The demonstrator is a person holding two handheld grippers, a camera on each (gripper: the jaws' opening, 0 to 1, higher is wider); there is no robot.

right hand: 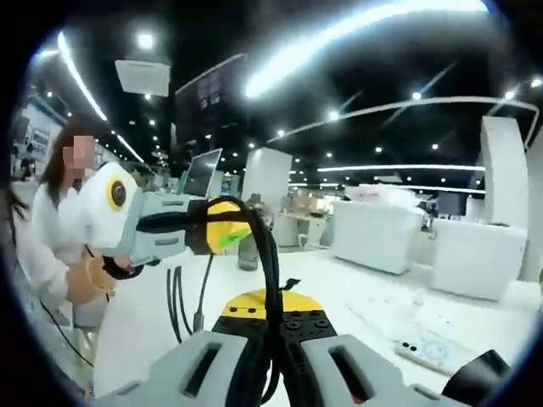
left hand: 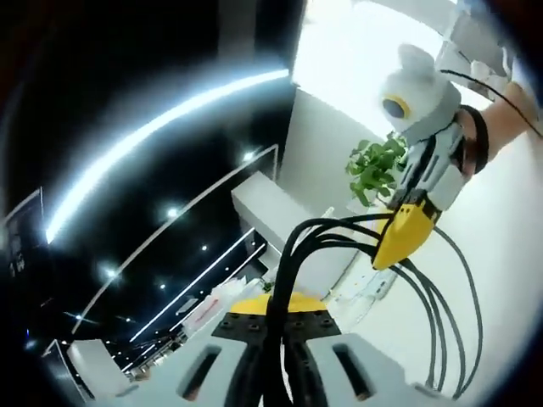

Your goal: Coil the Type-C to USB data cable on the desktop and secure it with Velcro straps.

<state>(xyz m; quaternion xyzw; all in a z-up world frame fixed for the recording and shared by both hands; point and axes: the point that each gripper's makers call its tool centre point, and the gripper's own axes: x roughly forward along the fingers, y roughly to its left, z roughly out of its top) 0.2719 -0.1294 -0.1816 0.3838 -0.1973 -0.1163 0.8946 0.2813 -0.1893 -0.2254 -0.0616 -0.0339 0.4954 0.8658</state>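
White desktop (right hand: 356, 297) below; both grippers, left (left hand: 284, 318) & right (right hand: 271, 309), clamped on coiled black cable (left hand: 441, 314).

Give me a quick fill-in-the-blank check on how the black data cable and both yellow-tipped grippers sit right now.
1. The coiled black data cable hangs in several ____ below the right gripper.
2. The jaw tips of the left gripper are coloured ____.
3. Both grippers are shut on the ____.
4. Behind the right gripper stands a potted ____ plant.

Missing words: loops; yellow; cable; green
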